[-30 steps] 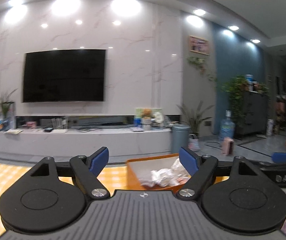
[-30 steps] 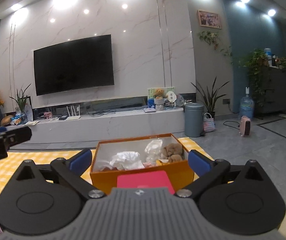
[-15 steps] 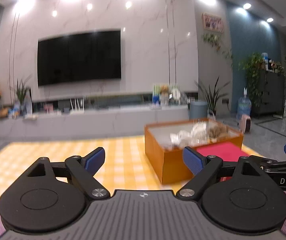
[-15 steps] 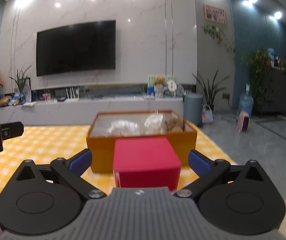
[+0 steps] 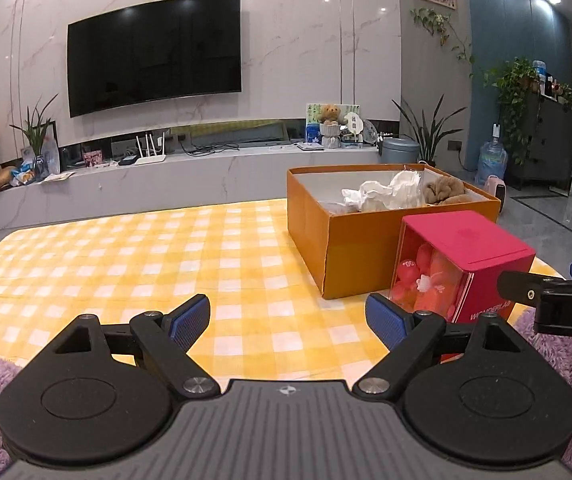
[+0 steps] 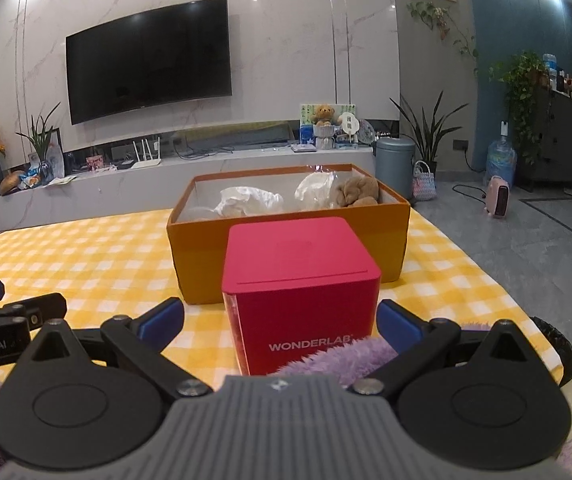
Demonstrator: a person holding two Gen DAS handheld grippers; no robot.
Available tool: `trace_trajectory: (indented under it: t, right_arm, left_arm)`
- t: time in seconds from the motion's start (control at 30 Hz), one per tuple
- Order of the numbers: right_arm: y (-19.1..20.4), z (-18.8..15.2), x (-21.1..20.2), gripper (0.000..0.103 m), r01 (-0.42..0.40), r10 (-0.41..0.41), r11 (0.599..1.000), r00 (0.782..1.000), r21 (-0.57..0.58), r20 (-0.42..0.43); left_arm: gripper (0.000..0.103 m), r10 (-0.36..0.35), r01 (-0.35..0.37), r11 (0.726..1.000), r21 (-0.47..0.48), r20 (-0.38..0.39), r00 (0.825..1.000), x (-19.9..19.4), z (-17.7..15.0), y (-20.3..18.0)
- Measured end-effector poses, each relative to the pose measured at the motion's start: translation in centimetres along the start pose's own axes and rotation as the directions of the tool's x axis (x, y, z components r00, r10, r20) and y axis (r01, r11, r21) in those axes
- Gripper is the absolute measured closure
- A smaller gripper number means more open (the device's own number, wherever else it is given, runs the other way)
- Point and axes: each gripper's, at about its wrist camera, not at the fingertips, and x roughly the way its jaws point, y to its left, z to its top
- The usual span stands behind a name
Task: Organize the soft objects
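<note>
An orange box (image 5: 366, 256) (image 6: 286, 240) stands on the yellow checked cloth (image 5: 126, 264) (image 6: 78, 252). It holds white crumpled soft items (image 5: 382, 194) (image 6: 250, 200) and a brown plush (image 5: 444, 192) (image 6: 358, 192). A red Wonderlab box (image 5: 466, 264) (image 6: 302, 288) stands in front of it. My left gripper (image 5: 288, 318) is open and empty, low over the cloth, left of the red box. My right gripper (image 6: 278, 326) is open and empty, its fingers either side of the red box's front. A purple fluffy fabric (image 5: 566, 360) (image 6: 338, 360) lies under both grippers.
A TV (image 5: 154, 52) hangs on the marble wall over a long low cabinet (image 5: 166, 184) with clutter. A grey bin (image 6: 396, 164), plants (image 6: 430, 132), a water bottle (image 6: 500, 160) and a pink heater (image 6: 498, 196) stand on the floor to the right.
Both grippers have dropped lower and pulled back from the orange box. The red box now shows in full and purple fabric has come into view. Both stay open.
</note>
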Motion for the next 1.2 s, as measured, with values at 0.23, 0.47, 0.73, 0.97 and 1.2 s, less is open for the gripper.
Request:
trace_trajectory:
  t: [0.23,0.47,0.73,0.97,1.2]
  right_arm:
    - [-0.02,-0.09,-0.03,0.003,0.004,-0.004,1.0,1.0,-0.001,-0.003]
    - [0.41,0.01,0.16,0.003,0.011,-0.011,1.0,1.0,-0.017,-0.009]
    - [0.59,-0.04,0.35,0.003,0.019,-0.02,1.0,1.0,-0.023,-0.02]
    - [0.77,-0.07,0.58,0.003,0.023,-0.024,0.999,0.999,-0.024,-0.031]
    - [0.75,-0.04,0.67,0.003,0.023,-0.024,1.0,0.999,-0.021,-0.035]
  left_arm:
    - [0.001,0.0,0.0,1.0,0.008,0.006,1.0,-0.4,0.15,0.01]
    - [0.001,0.0,0.0,1.0,0.018,0.001,1.0,-0.58,0.36,-0.06]
    - [0.001,-0.003,0.003,0.999,0.035,0.004,1.0,-0.73,0.47,-0.28]
    - [0.001,-0.003,0.003,0.999,0.043,0.005,1.0,-0.83,0.51,-0.42]
    - [0.001,-0.004,0.004,0.999,0.046,0.008,1.0,-0.86,0.51,-0.49]
